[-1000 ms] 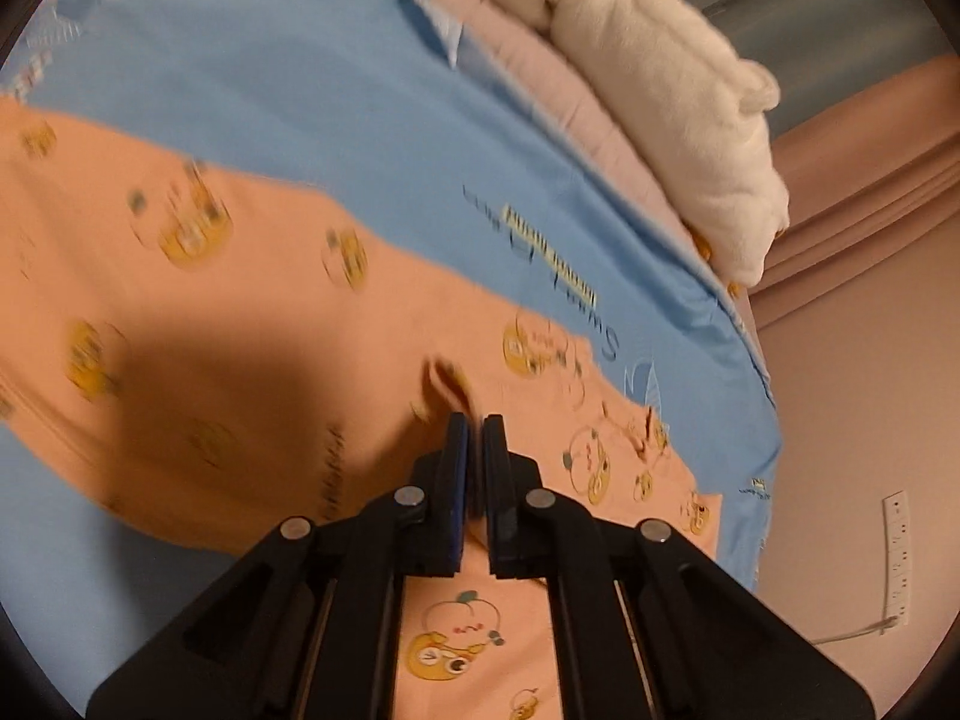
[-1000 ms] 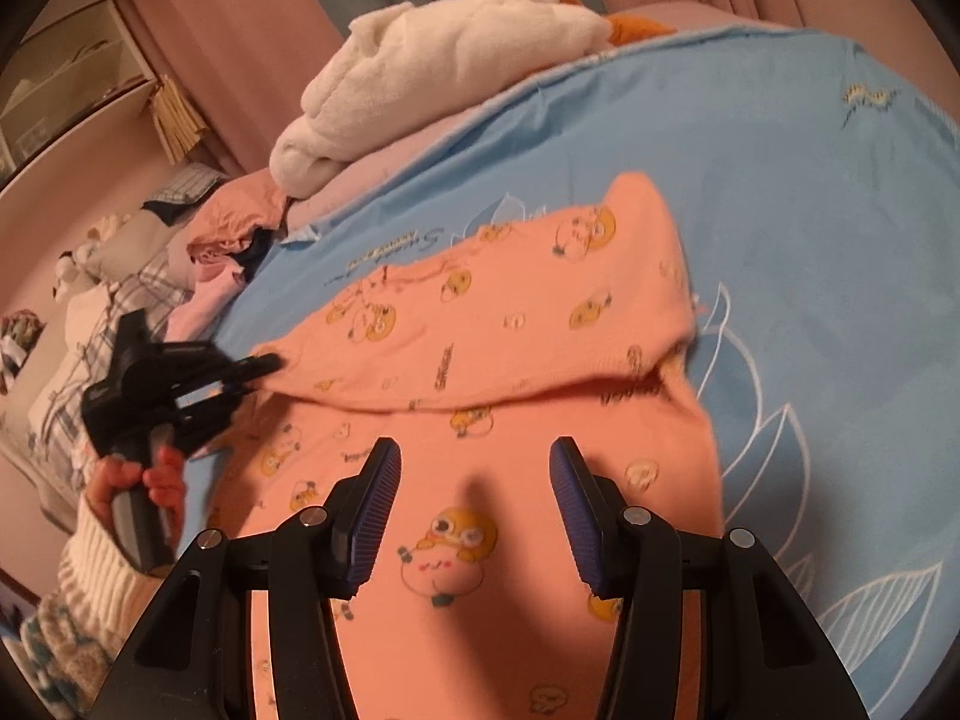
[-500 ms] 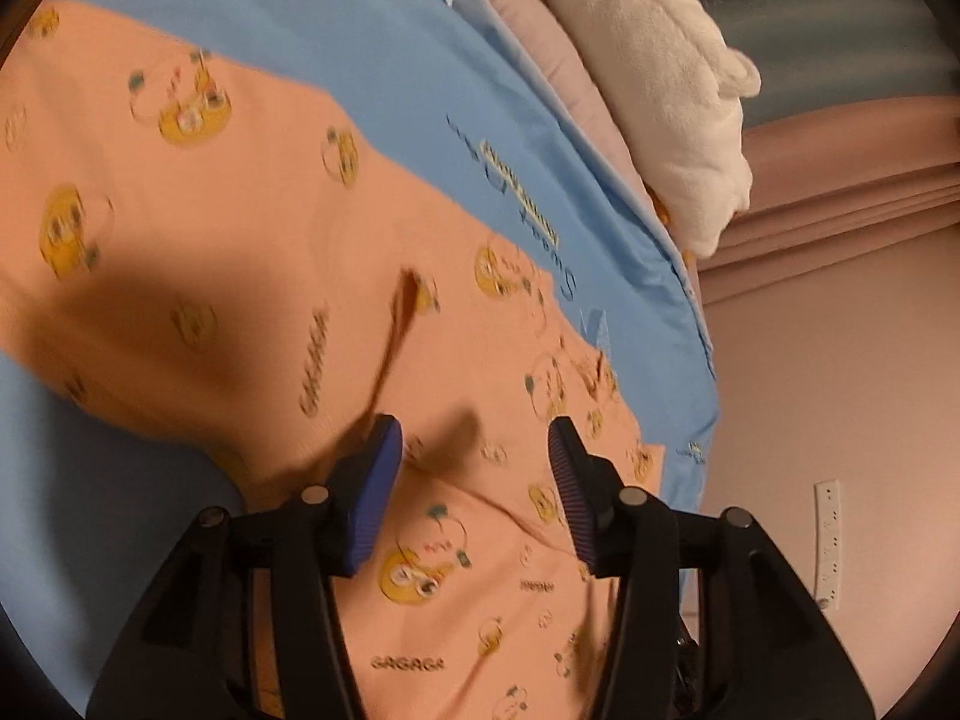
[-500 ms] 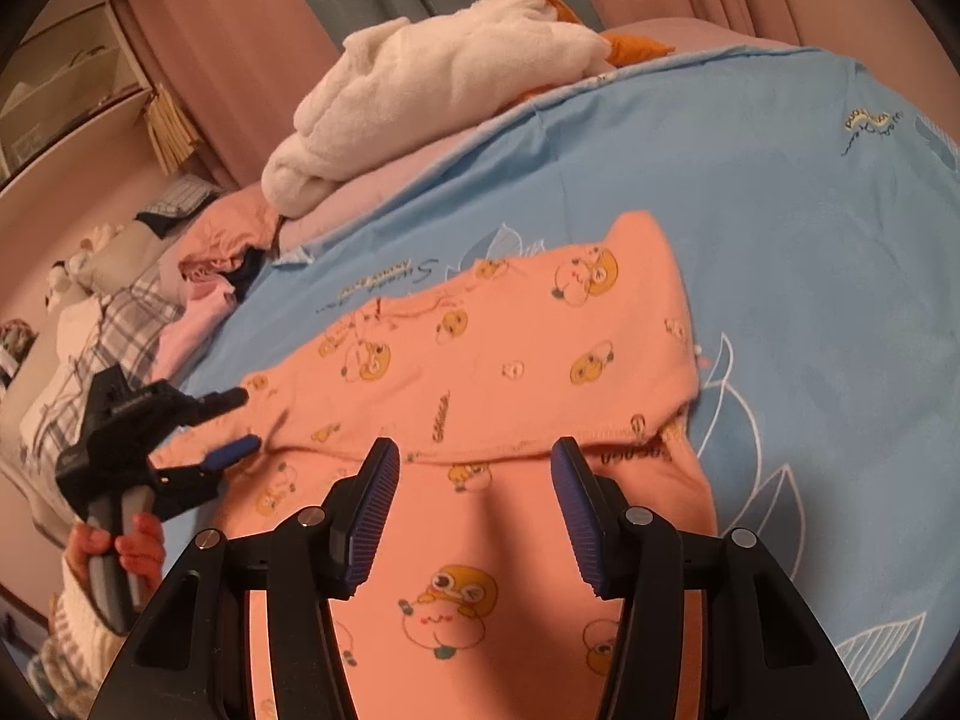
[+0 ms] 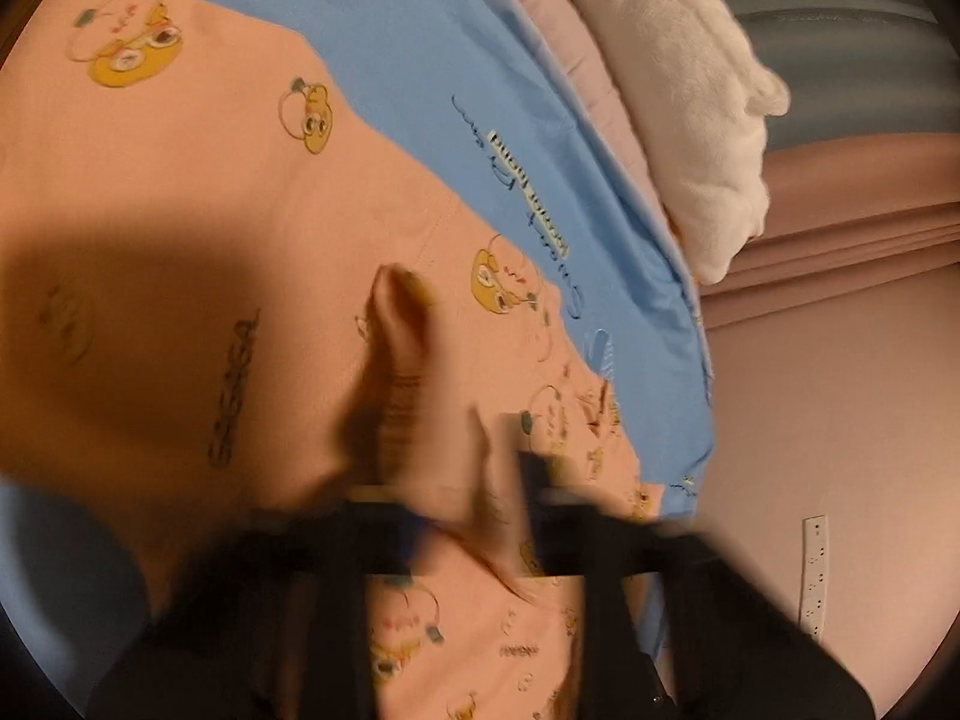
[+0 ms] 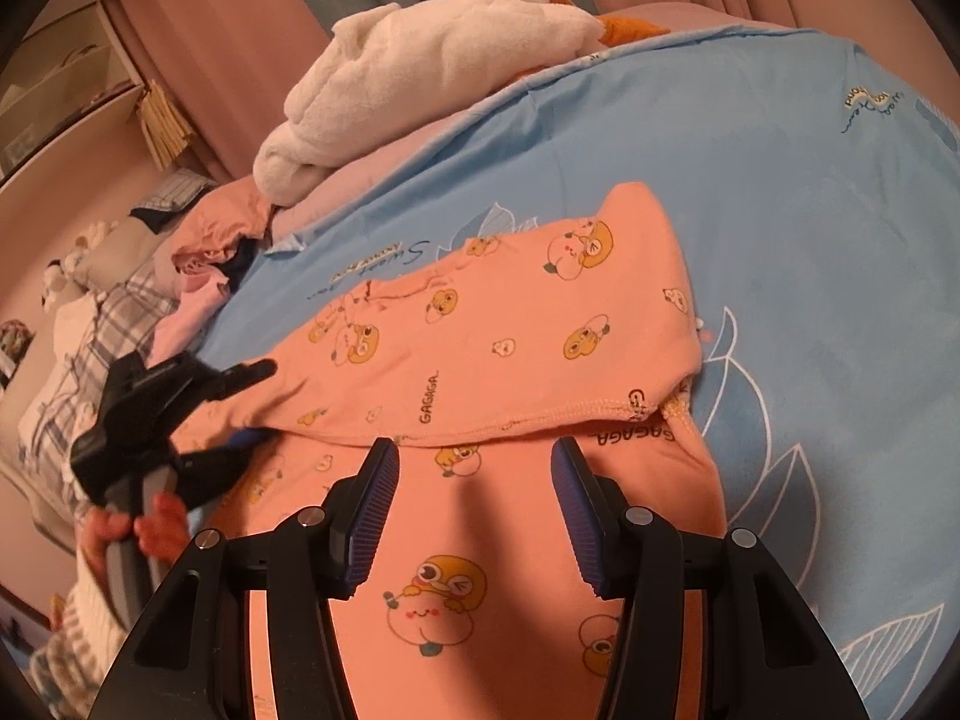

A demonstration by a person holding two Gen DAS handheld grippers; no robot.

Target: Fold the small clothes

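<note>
An orange child's garment with cartoon prints lies on the blue bedsheet, its upper part folded over the lower part. My right gripper is open and empty, hovering just above the garment near the fold edge. My left gripper shows in the right wrist view at the garment's left edge, its jaws apart around the folded edge. In the left wrist view the left gripper is motion-blurred and open, low over the garment, with a small raised pucker of cloth ahead of it.
A white fluffy blanket lies on pink bedding at the bed's far side. A pile of clothes and plaid fabric sits at left. A pink wall with a socket strip is beyond the bed's edge.
My left gripper opened and let go of the garment's corner after laying it down, and now sits lower at the left edge. My right gripper stayed open and drew slightly closer.
</note>
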